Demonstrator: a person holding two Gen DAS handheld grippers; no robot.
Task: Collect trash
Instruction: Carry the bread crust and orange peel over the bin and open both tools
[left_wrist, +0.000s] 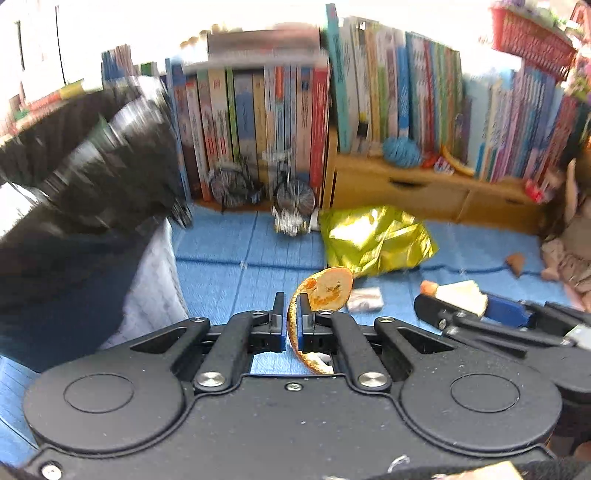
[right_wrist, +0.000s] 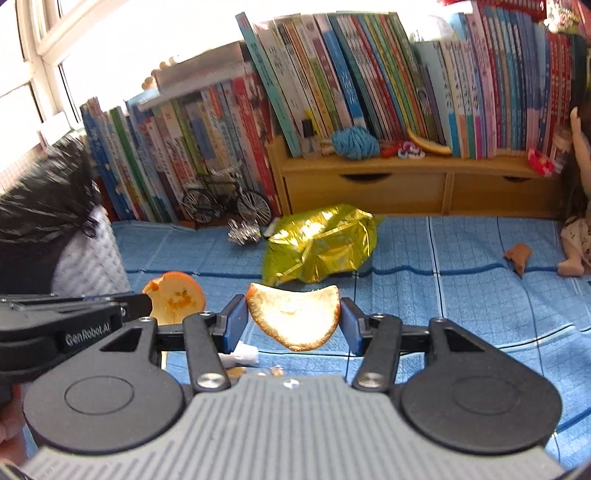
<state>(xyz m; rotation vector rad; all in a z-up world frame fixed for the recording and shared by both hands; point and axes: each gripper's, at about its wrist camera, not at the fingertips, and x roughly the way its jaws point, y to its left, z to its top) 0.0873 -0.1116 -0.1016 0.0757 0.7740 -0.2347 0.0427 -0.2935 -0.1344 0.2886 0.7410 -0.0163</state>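
My left gripper (left_wrist: 292, 312) has its fingers pinched narrow on a curled orange peel strip (left_wrist: 325, 291), lifted over the blue woven mat (left_wrist: 221, 254). My right gripper (right_wrist: 293, 319) clamps a broad pale-orange peel piece (right_wrist: 293, 319) across its width. Black-lined white trash bin (left_wrist: 85, 206) sits left.

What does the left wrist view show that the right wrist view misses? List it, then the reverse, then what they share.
Only left: a small wrapper on the mat by the left gripper.
Only right: the window frame and crumbs under the right gripper.
Both: two held orange peels, gold foil bag, black trash bag, toy bicycle, books.
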